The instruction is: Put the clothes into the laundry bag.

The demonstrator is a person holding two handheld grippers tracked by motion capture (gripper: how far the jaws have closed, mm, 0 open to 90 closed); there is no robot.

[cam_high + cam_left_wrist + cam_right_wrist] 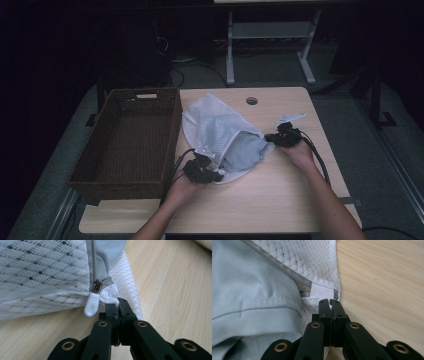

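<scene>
Two clenched grippers, left and right, pinch opposite ends of our white mesh zippered laundry bag lying on the pale wooden table, likely tensioning its zipper.

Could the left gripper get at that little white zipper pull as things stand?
Probably not yet: the left gripper has its jaws shut on the white mesh laundry bag. The white plastic zipper pull hangs uncovered just beside them.

High view looks down over the table; both gripper views sit close, sharing the mesh bag with it
</scene>
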